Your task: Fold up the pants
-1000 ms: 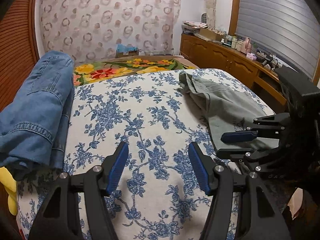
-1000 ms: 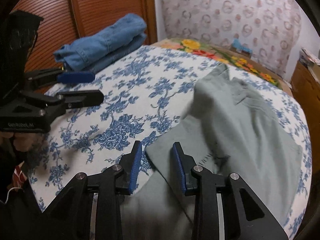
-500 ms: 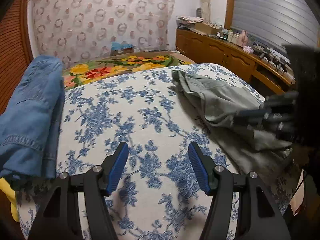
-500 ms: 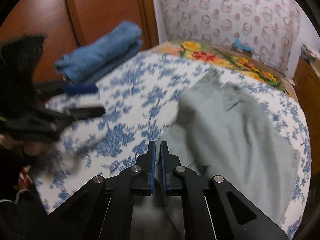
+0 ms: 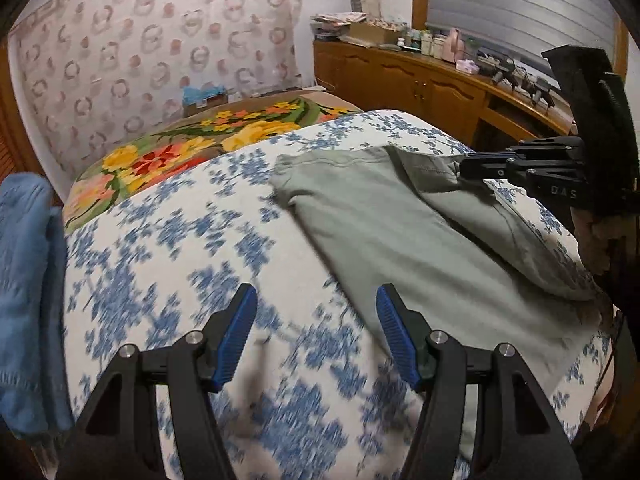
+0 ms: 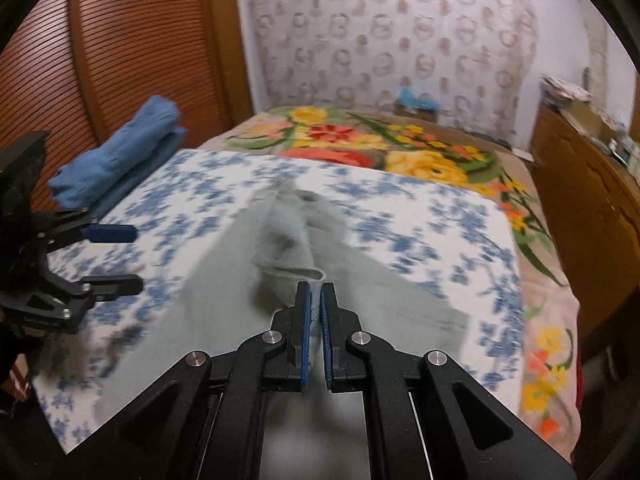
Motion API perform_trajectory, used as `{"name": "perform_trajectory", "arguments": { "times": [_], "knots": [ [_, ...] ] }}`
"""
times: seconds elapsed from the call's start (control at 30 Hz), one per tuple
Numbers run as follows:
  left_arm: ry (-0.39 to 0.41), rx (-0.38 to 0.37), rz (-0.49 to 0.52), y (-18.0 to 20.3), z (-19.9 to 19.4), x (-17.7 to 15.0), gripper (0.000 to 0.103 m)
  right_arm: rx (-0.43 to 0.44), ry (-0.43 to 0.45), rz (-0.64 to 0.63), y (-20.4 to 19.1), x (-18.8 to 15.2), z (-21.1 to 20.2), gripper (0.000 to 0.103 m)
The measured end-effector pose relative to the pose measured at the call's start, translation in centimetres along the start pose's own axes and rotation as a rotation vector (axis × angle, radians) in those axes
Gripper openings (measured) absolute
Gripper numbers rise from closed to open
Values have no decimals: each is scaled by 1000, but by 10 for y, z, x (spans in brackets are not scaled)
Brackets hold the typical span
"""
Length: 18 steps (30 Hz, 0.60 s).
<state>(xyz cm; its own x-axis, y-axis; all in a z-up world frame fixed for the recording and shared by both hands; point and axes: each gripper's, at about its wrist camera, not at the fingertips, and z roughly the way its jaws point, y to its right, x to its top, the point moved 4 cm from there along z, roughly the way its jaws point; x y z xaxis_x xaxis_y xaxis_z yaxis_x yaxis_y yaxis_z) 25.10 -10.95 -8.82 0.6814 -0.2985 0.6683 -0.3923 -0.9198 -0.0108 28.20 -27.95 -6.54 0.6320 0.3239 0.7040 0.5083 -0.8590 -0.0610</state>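
Now the grey-green pants are seen spread on the bedspread, a soft cotton cover printed with blue flowers; one hemmed edge is lifted into a fold. That edge is clamped between the blue ribbed pads of the right gripper, whose jaws are nearly together on the cloth. The left gripper is held half open above the bedspread, with nothing between its fingers; the pants lie at its 2 o'clock. One folded pair of blue denim jeans is laid at 10 o'clock in the right wrist view. One floral blanket is seen at 12 o'clock.
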Motion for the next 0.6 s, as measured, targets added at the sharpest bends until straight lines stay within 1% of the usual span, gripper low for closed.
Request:
{"name": "perform_trajectory", "arguments": {
  "times": [0.13, 0.27, 0.4, 0.47, 0.5, 0.6],
  "knots": [
    [-22, -5, 21, 8, 17, 5, 62, -36, -20, 48, 26, -7, 4, 2],
    [-44, -11, 33, 14, 28, 1, 62, -42, -25, 72, 38, -13, 3, 2],
    [-37, -24, 28, 14, 29, -1, 62, -40, -27, 99, 45, -18, 2, 3],
    [-29, -26, 29, 14, 29, -1, 62, -23, -25, 117, 45, -19, 1, 6],
    [-30, -27, 28, 14, 29, -1, 62, -23, -27, 120, 45, -17, 3, 12],
    [-31, -36, 20, 13, 29, -1, 62, -15, -40, 131, 45, -20, 4, 19]
  ]
}}
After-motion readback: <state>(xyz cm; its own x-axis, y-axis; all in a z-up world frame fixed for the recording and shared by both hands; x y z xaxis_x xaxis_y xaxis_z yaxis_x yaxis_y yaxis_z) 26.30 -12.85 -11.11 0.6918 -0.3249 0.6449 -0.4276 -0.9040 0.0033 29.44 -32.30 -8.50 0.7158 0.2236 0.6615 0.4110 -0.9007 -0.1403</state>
